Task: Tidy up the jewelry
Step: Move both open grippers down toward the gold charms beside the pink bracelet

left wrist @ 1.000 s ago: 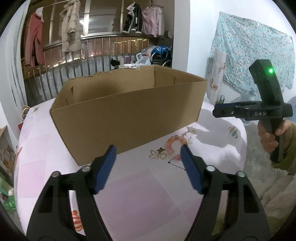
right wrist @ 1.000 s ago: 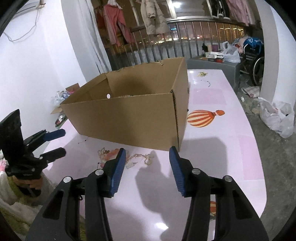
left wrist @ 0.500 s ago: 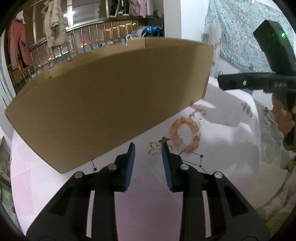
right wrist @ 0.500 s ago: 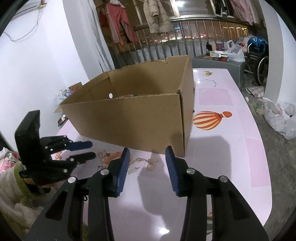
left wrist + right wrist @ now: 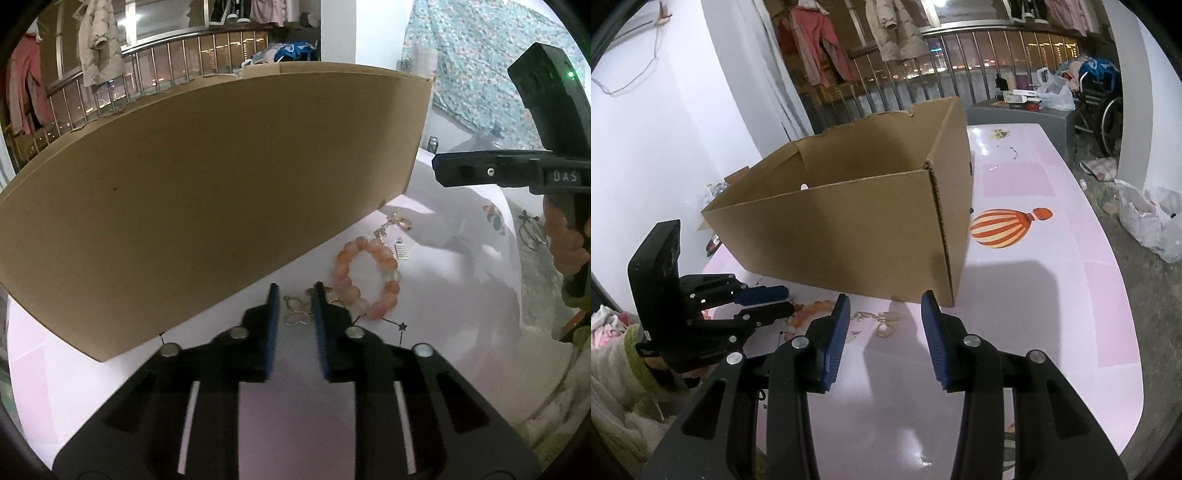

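Observation:
Several pieces of jewelry lie on the pink table (image 5: 1034, 295) at the foot of an open cardboard box (image 5: 207, 192) (image 5: 849, 236). My left gripper (image 5: 295, 295) (image 5: 788, 301) is low over the table, and its jaws are closing around a gold butterfly pendant (image 5: 295, 312) that lies between the pads. A pink bead bracelet (image 5: 365, 280) (image 5: 809, 308) lies just right of it. Farther right are a gold chain with a ring (image 5: 397, 223) (image 5: 882, 326) and a small silver charm (image 5: 400, 251). My right gripper (image 5: 885, 306) (image 5: 480, 171) hovers open above that chain, holding nothing.
The box wall stands close ahead of both grippers. A striped balloon print (image 5: 1008, 225) marks the table right of the box. A person's hand (image 5: 565, 240) holds the right gripper. Plastic bags (image 5: 1148, 221) lie on the floor beyond the table's right edge.
My left gripper has come forward and down to the jewelry by the box, and its jaws have narrowed from wide to a small gap around the pendant. The right gripper has narrowed slightly.

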The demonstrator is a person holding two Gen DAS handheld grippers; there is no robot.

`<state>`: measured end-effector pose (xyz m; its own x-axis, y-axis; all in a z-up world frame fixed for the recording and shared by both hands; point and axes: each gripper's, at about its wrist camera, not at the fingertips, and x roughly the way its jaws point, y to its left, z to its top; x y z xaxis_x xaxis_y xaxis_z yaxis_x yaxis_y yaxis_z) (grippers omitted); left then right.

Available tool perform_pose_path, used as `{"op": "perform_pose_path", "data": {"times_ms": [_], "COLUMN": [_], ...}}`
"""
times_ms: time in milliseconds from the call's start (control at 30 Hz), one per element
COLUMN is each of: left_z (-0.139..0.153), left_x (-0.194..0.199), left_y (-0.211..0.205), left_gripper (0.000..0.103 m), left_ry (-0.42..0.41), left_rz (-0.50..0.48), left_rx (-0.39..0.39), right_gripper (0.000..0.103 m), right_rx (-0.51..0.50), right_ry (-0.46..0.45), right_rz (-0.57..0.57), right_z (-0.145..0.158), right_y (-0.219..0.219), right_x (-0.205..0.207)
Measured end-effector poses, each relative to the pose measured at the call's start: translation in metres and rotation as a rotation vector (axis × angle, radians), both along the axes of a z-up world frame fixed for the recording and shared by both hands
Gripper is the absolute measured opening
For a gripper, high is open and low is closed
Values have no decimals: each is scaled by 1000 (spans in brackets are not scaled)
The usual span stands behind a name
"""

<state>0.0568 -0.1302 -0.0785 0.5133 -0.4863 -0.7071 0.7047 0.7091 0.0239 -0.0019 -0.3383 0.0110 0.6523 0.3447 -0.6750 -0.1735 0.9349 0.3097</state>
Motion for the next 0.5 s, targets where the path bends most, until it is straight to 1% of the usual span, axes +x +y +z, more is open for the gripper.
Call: {"op": "perform_pose_path", "data": {"times_ms": [67,267,433,467,500], "left_z": [0,1,3,4,4], "left_x": [1,-3,-12,-15,-18], "left_y": [2,10,23,25,28], "left_gripper": [10,10,10,8,1], "left_ry": [6,13,8,7,4], "left_rz": [4,11,36,43,51], "left_rx": [0,10,23,20,14], "right_gripper": [39,39,39,39,39], "right_rx": [3,3,15,14,14], "right_ry": [3,3,-7,-7,-8], "right_rz": [-4,2,-2,-2,1], "right_z": [-1,-1,1,0,0], "right_y": [-1,3,6,6,7], "right_x": [1,2,1,0,-1]}}
